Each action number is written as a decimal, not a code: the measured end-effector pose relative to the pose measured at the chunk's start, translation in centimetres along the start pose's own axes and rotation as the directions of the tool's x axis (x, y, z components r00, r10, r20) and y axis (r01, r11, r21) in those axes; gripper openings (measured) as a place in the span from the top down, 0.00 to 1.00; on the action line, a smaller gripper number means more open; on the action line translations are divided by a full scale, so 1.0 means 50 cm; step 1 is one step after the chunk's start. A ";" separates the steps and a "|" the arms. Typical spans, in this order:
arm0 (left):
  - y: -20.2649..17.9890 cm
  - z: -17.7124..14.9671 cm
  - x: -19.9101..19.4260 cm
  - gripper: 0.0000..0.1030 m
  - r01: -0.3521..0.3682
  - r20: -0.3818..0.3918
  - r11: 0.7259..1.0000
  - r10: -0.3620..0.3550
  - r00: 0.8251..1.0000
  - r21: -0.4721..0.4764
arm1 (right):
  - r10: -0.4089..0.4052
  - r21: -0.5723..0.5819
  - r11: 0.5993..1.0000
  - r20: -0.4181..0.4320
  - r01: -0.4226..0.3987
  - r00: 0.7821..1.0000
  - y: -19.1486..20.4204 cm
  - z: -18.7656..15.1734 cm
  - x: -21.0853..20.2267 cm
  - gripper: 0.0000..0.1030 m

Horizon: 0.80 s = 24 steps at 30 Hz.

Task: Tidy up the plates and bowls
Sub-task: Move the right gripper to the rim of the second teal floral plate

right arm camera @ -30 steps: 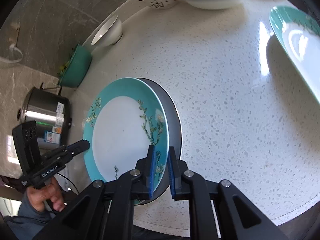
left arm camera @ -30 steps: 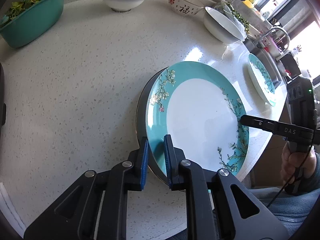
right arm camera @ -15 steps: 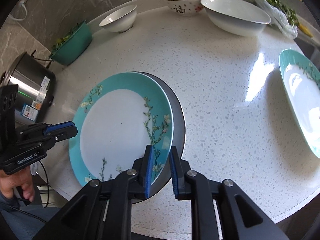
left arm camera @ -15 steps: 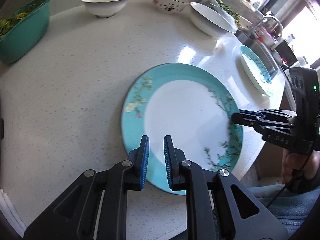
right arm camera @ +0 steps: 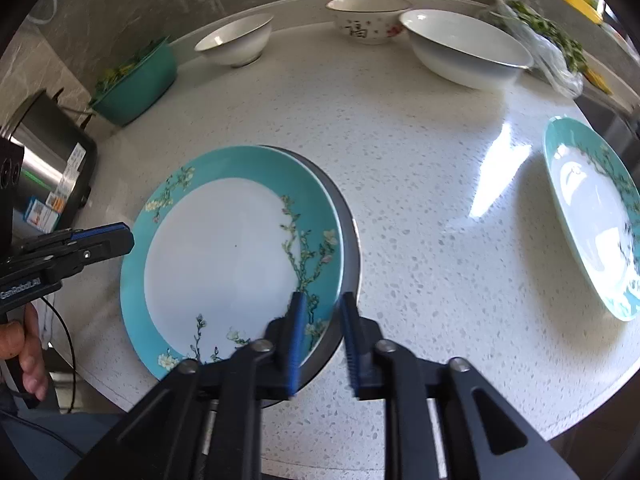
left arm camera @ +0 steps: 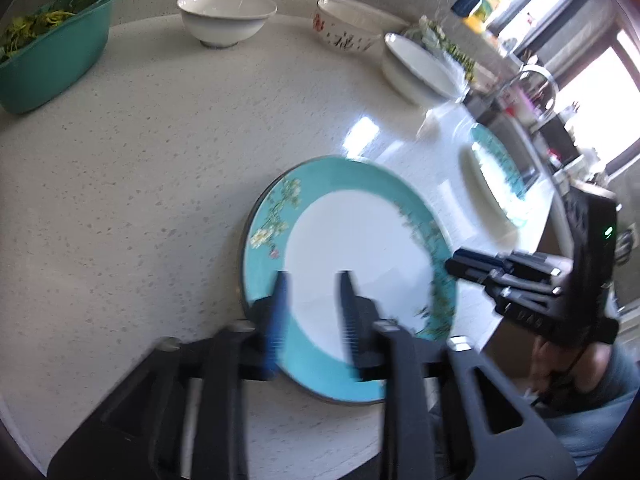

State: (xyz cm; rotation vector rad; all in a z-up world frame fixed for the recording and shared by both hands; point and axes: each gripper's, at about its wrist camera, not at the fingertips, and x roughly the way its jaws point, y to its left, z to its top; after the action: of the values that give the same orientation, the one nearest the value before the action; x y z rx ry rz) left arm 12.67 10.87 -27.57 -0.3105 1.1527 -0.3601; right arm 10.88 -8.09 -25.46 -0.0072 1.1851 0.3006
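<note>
A teal-rimmed plate with blossom branches point(left arm camera: 352, 248) point(right arm camera: 224, 256) lies flat on the white speckled counter near its front edge. A dark edge shows under its rim. My left gripper point(left arm camera: 312, 280) is open, its fingers above the plate's near part. My right gripper point(right arm camera: 322, 300) is open, its fingers either side of the plate's right rim, not touching it. A second teal plate point(left arm camera: 492, 176) point(right arm camera: 596, 216) lies to the right. Three bowls stand at the back: a white one point(right arm camera: 236, 42), a patterned one point(right arm camera: 366, 18), and a wide white one point(right arm camera: 464, 54).
A teal tub of greens point(left arm camera: 48, 56) sits at the back left. A bag of greens point(right arm camera: 548, 36) lies at the back right. A steel cooker point(right arm camera: 44, 152) stands left of the counter. A sink and tap point(left arm camera: 528, 92) are beyond the counter's right edge.
Both grippers let go of the teal plate and opened. The plate went from tilted to lying flat on the counter. Both grippers have lifted slightly.
</note>
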 end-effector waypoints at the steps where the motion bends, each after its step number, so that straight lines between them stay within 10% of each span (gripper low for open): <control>1: 0.002 0.004 -0.008 0.27 0.034 0.028 0.999 -0.033 0.999 -0.015 | -0.001 0.019 1.000 0.009 0.000 1.000 -0.007 -0.001 -0.006 0.58; 4: 0.000 0.024 -0.030 0.01 0.180 0.124 0.982 -0.172 0.977 -0.056 | 0.019 0.092 0.995 0.077 -0.026 0.997 -0.046 0.004 -0.050 0.52; 10: -0.042 0.070 -0.010 0.00 0.366 0.123 0.914 -0.349 0.929 -0.175 | 0.102 0.218 0.964 0.220 -0.151 0.970 -0.175 0.032 -0.148 0.44; 17: -0.158 0.108 0.034 0.00 0.294 0.135 0.941 -0.274 0.952 -0.166 | 0.166 0.222 0.946 0.301 -0.238 0.939 -0.370 0.078 -0.230 0.32; 24: -0.348 0.144 0.125 0.01 0.062 0.117 0.975 -0.037 0.992 -0.215 | 0.320 0.094 0.930 0.268 -0.355 0.909 -0.597 0.130 -0.251 0.29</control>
State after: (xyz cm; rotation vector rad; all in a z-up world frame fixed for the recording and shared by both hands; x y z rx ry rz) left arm 19.54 -7.11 -22.78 -0.5463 1.0766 -0.2561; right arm 19.52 -38.57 -16.06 0.3555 0.9507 0.5081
